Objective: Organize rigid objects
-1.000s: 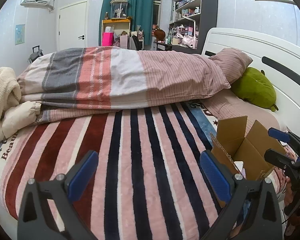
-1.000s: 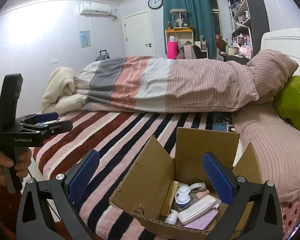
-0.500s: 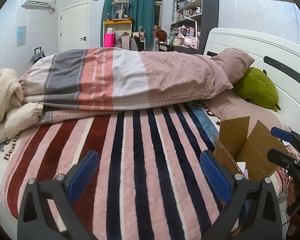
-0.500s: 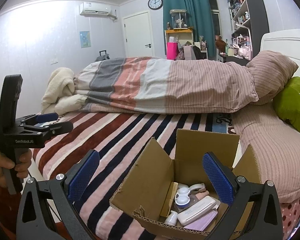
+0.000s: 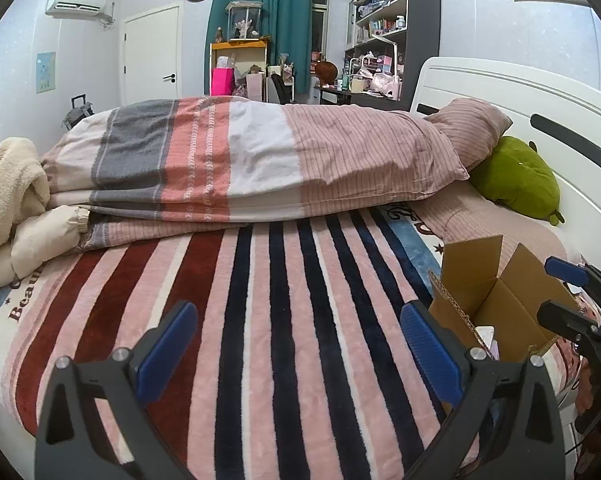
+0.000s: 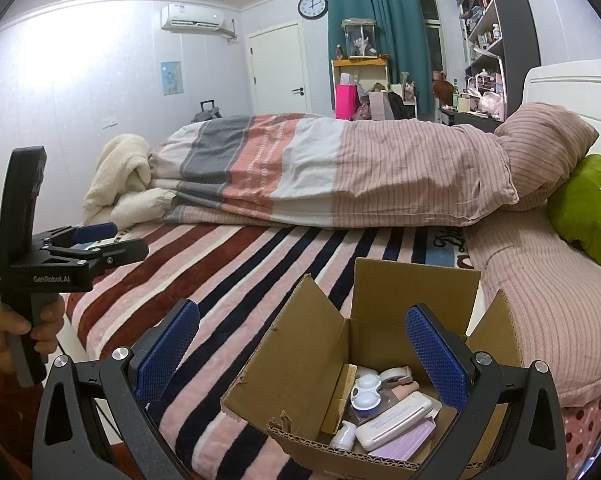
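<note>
A wide bed (image 5: 284, 320) fills most of the room, covered by a blanket (image 6: 236, 264) in pink, dark red and navy stripes. Across its far side lies a folded duvet (image 5: 236, 160) in grey, salmon, white and pink bands, with a cream fleece throw (image 5: 8, 184) bunched at its left end and a striped pink pillow (image 6: 544, 148) at its right. A green plush cushion (image 5: 516, 180) leans against the white headboard (image 5: 500, 96) just beside that pillow.

Near the right edge of the bed, on the striped blanket, sits a cardboard box (image 6: 308, 360) with all its flaps standing open. Inside it is a loose jumble of small things: a white case (image 6: 396, 420) lying on a lilac packet (image 6: 404, 444), a small white bottle (image 6: 346, 434), and a round white and blue container (image 6: 365, 394). The rest is too crowded to name.

The right gripper (image 6: 300, 360) hangs over the near rim of the box, its blue pads spread wide, with nothing between them. The left gripper (image 5: 296, 352) hovers over bare blanket to the left of the box, its jaws equally wide apart and empty. A hand (image 6: 18, 328) in a red sleeve grips its handle.
</note>
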A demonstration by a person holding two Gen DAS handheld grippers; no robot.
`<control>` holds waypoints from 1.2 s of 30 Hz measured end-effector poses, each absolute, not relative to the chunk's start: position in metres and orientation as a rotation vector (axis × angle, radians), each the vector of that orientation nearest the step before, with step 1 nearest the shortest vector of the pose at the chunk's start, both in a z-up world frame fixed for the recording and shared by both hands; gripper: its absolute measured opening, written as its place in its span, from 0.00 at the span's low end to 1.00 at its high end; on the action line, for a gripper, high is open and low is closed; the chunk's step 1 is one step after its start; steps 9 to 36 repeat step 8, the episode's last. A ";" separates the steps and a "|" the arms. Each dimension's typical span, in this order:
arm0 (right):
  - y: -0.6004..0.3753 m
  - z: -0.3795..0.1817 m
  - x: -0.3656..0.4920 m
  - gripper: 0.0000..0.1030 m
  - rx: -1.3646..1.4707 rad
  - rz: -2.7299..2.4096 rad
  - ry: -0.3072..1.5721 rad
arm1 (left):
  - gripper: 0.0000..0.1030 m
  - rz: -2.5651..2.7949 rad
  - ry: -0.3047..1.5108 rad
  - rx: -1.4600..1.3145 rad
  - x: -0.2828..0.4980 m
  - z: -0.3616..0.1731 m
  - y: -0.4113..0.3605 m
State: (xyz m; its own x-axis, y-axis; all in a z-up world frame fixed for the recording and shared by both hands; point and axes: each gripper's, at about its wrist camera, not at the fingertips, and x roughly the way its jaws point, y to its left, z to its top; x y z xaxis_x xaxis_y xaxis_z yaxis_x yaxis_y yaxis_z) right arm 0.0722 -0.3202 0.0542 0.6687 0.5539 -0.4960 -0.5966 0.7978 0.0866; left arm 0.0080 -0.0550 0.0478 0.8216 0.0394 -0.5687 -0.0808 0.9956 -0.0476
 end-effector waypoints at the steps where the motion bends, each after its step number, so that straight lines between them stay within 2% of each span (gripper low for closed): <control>1: -0.320 0.054 0.073 1.00 -0.084 0.650 0.530 | 0.98 0.063 0.602 -0.072 0.008 0.048 -0.056; 36: -0.322 0.054 0.074 1.00 -0.086 0.655 0.531 | 0.98 0.069 0.600 -0.072 0.007 0.049 -0.059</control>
